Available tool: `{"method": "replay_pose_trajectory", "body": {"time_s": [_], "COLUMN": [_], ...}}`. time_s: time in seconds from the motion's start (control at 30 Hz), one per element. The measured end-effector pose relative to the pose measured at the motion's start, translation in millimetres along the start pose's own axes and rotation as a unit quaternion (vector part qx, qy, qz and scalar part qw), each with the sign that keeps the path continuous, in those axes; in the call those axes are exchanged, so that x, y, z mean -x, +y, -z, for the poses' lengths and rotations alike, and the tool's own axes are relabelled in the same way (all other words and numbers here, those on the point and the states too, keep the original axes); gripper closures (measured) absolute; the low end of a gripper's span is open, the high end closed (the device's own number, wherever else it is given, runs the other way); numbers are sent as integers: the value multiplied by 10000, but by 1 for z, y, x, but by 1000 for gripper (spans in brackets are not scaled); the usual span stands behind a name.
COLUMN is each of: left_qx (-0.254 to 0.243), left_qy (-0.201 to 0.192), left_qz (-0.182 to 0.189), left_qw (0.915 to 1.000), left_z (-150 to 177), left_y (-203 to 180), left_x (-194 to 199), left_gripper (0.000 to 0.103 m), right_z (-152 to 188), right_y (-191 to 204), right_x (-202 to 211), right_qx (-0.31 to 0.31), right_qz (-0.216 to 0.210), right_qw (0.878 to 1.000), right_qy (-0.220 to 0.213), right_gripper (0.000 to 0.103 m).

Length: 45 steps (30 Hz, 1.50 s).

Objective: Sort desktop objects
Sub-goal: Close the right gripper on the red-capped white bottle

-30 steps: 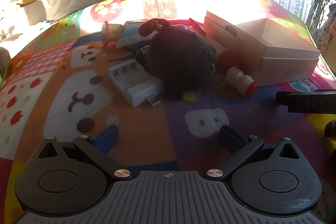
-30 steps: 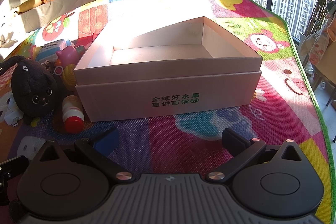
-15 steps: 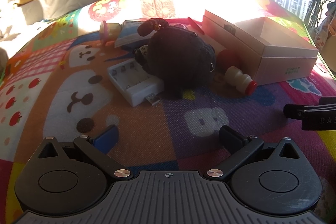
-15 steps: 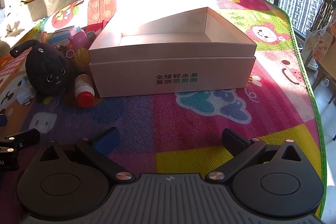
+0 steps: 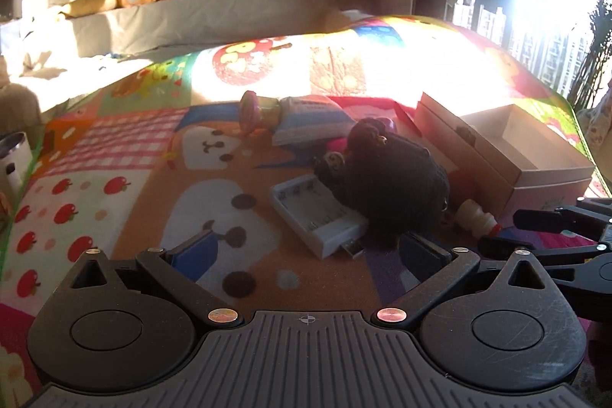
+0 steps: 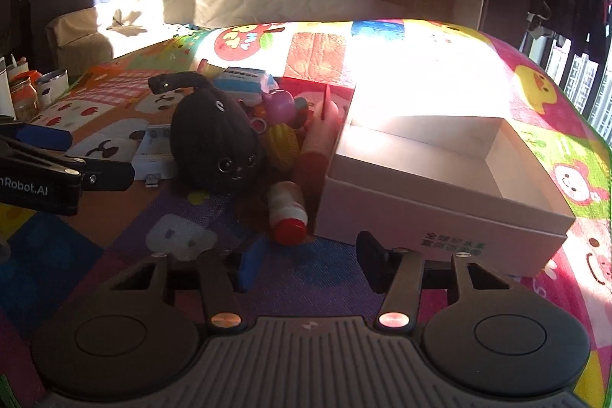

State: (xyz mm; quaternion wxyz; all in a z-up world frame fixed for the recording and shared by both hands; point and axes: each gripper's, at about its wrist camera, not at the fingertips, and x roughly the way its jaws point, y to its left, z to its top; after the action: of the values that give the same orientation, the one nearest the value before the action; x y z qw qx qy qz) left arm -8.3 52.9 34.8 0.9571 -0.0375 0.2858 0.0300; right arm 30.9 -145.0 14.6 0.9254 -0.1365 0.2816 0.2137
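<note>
A bright cartoon play mat (image 6: 440,64) covers the floor and carries everything, half of it washed out by sun. On it, towards the right, sits an open white cardboard box (image 6: 440,201) with green print on its front wall; its inside looks bare. Just left of the box lies the pile of things to sort. The biggest of them is a black plush toy (image 6: 218,144) with a small face, leaning over a white battery holder (image 5: 317,213) whose USB plug sticks out at the near end. Behind the plush are a blue-and-white packet (image 6: 241,81), a pink toy (image 6: 281,104) and a yellow ridged toy (image 6: 283,140), bunched together. A small white bottle with a red cap (image 6: 288,215) lies on its side, right beside the box's near corner.

The left claw (image 5: 306,247) is spread wide with nothing between its fingers, held above the mat in front of the battery holder. The right claw (image 6: 306,260) is closing, about half spread, with nothing in it; the bottle's red cap lies just beyond its fingertips.
</note>
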Motion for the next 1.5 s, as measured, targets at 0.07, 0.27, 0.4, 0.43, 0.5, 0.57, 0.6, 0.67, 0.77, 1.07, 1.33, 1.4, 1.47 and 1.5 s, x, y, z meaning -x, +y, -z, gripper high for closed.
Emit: {"method": "replay_pose_trajectory", "body": {"time_s": [0.07,0.27,0.4,0.43,0.5,0.57,0.6,0.67,0.77,1.07,1.33,1.4,1.47,1.5], "left_qx": [-11,-210,-530,-618,-738,-755,-741,-723,-750,-735,-779,-912,-1091,-1215], "left_qy": [9,148,242,257,280,313,337,384,433,491,409,256,251,263], "left_qz": [-5,179,432,458,481,519,538,568,600,514,475,464,425,461], "left_qw": [10000,9995,9974,9967,9957,9953,9952,9950,9944,9948,9950,9944,9928,9912], "left_z": [1,5,5,5,5,5,5,7,9,10,4,-3,-10,-13], "left_y": [5,7,-2,-5,-10,-12,-13,-15,-17,-16,-20,-22,-23,-23], "left_x": [-1,-5,-9,-9,-11,-12,-12,-13,-13,-16,-20,-26,-37,-44], "left_gripper": [0,0,0,0,0,0,0,0,0,0,0,0,0,0], "right_z": [-5,-9,-9,-7,-3,3,6,10,13,12,20,22,24,25], "right_y": [2,-7,-21,-26,-35,-43,-45,-47,-49,-48,-48,-50,-52,-52], "right_x": [-11,10,37,42,49,54,56,60,63,55,53,55,60,62], "right_qx": [13,-139,-179,-217,-305,-408,-416,-394,-425,-440,-479,-566,-662,-682], "right_qz": [-94,-443,-511,-508,-490,-460,-428,-354,-334,-256,-176,-69,-49,-74], "right_qw": [9999,9989,9983,9981,9974,9965,9965,9968,9971,9980,9982,9982,9977,9976], "right_qy": [106,107,205,277,425,563,583,594,543,386,302,207,102,71], "right_gripper": [62,82,82,82,82,82,82,82,82,82,66,54,45,41]}}
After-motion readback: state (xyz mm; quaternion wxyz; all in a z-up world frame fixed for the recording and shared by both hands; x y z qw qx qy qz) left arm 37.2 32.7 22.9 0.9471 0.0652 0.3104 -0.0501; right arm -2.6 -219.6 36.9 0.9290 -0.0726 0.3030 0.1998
